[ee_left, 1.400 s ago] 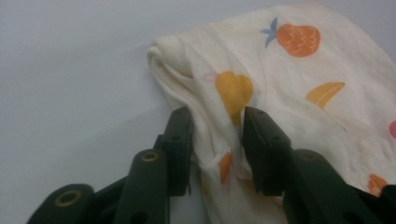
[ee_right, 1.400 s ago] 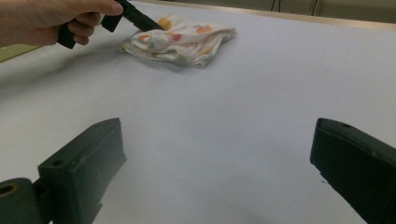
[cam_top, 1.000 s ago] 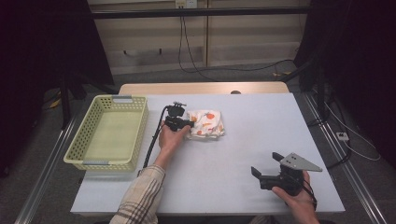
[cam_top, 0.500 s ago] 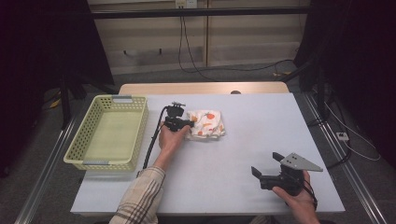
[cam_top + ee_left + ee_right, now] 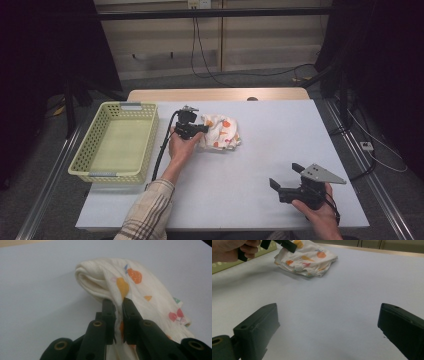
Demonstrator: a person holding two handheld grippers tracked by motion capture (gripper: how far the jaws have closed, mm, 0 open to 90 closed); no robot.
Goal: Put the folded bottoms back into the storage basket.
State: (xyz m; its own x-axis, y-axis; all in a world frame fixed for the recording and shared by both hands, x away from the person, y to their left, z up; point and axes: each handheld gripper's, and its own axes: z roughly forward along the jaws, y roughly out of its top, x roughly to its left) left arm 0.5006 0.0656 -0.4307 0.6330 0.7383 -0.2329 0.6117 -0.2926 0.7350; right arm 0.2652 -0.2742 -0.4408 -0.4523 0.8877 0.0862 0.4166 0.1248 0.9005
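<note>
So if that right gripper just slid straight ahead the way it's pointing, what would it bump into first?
Probably the fruit-print cloth: the right gripper, jaws open, faces it across bare table. Depth is hard to judge.

Light falls from above onto the pale table [image 5: 280,150], which reads bright and even, while the room on both sides sinks into near black. Shadows are soft: a faint one lies under the cloth [image 5: 308,258] and under the yellow basket [image 5: 116,142]. No hard glare shows. The high view is sharp in the middle and a little grainy. In the left gripper view the near jaws are crisp and the cloth slightly soft. In the right gripper view the jaws blur at the bottom edge.
</note>
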